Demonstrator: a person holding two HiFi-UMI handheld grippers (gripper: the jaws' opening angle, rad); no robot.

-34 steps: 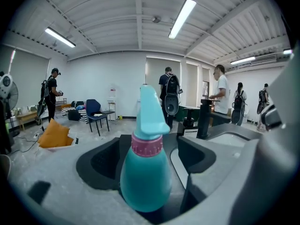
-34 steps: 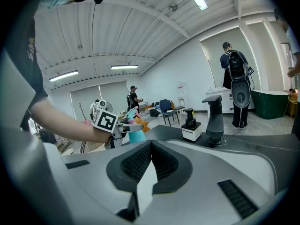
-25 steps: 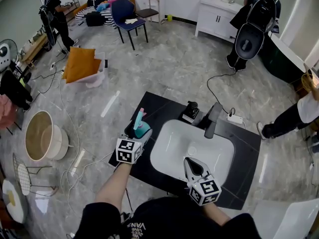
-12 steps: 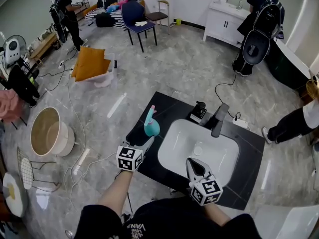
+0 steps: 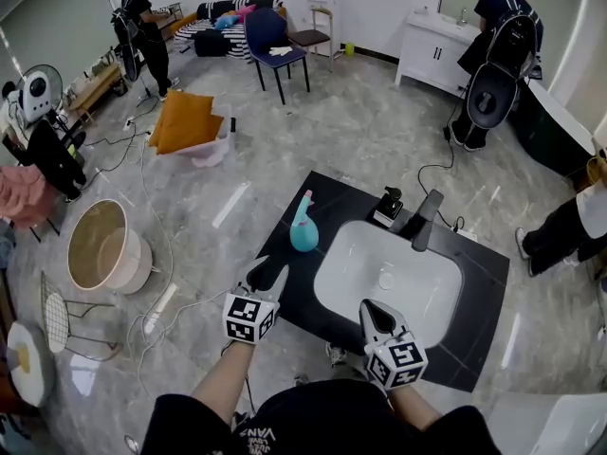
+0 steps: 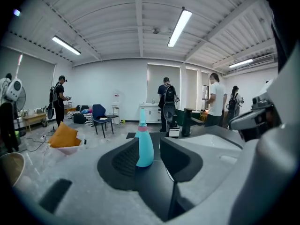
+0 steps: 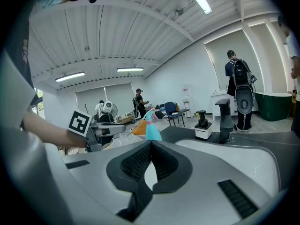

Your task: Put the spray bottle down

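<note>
The teal, pear-shaped bottle (image 5: 303,227) with a pink collar is standing upright on the glossy black counter (image 5: 327,207), just left of the smooth white sink (image 5: 379,287). The left gripper (image 5: 267,273) is hovering short of it, its ribbed jaws just closing partway on nothing. The right gripper (image 5: 370,309) is keeping its jaws together, empty.

Spray bottle (image 5: 303,231): teal body, pink collar and head. Table (image 5: 327,203): black. Sink (image 5: 379,297): white. Floor (image 5: 332,131): grey, marbled. Cushion (image 5: 187,121): orange.
</note>
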